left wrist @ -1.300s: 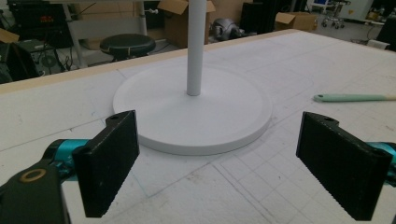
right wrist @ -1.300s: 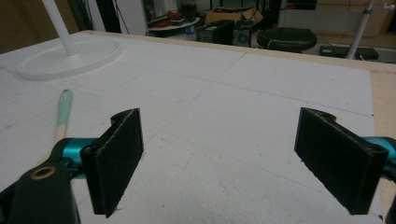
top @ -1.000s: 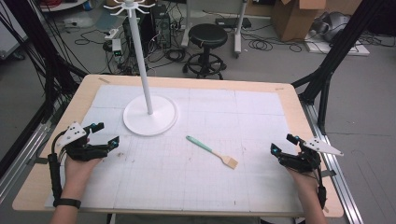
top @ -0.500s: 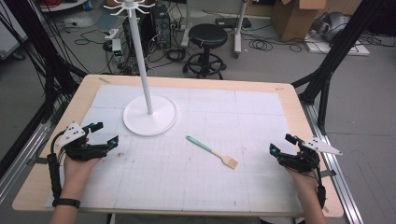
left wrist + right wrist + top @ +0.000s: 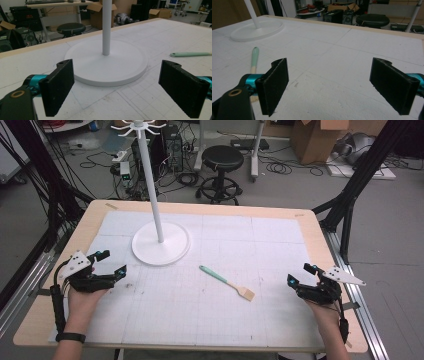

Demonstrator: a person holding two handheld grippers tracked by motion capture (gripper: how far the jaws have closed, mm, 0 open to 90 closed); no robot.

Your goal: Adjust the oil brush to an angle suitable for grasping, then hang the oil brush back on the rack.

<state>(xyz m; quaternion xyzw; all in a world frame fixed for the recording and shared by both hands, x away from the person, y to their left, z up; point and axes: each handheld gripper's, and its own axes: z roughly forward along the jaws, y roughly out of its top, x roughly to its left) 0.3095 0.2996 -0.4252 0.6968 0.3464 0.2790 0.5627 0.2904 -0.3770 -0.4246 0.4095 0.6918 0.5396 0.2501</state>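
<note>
The brush (image 5: 228,282) lies flat on the tabletop (image 5: 280,320) between the two claws, nearer the right claw (image 5: 298,282) than the left claw (image 5: 114,268). From the right claw it lies ahead and to the left; in the right gripper view its handle (image 5: 254,58) runs past the outer side of the left jaw. Its long axis runs diagonally: the handle end points away toward the white stand base (image 5: 161,243), and the bristle end points toward the person's side. From the left claw it lies well apart, to the right.

Both claws are wide apart and hold nothing.

The brush has a slim mint-green handle, a pale neck and a short flat tan bristle head. It appears light; a grasp across the handle looks most suitable.
</note>
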